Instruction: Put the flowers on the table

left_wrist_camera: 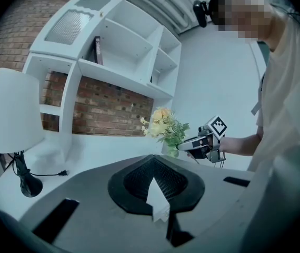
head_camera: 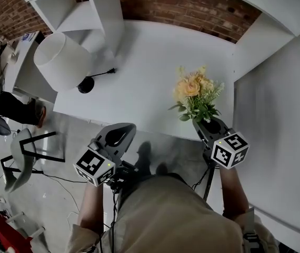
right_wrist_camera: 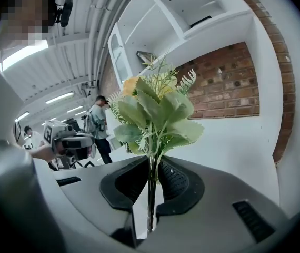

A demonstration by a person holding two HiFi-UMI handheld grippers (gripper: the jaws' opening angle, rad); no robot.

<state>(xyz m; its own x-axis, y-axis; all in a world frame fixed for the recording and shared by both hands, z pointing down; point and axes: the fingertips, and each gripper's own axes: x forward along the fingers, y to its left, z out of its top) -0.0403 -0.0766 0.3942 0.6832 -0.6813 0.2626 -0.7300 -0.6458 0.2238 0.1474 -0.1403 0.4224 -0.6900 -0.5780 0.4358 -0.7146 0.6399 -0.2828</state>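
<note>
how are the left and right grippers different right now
The right gripper is shut on the stems of the flower bunch; the left gripper is shut on nothing. The right gripper reaches over the edge of the white table; the left gripper sits about at it. Both point toward the table.

One bunch of flowers [head_camera: 195, 91]; one lamp [head_camera: 61, 61]; one table [head_camera: 150, 67].

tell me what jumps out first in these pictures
A yellow bunch of flowers, its stems pinched in the jaws of the right gripper, held upright over the near edge of the white table. Next, the big white lamp standing at the table's left end.
</note>
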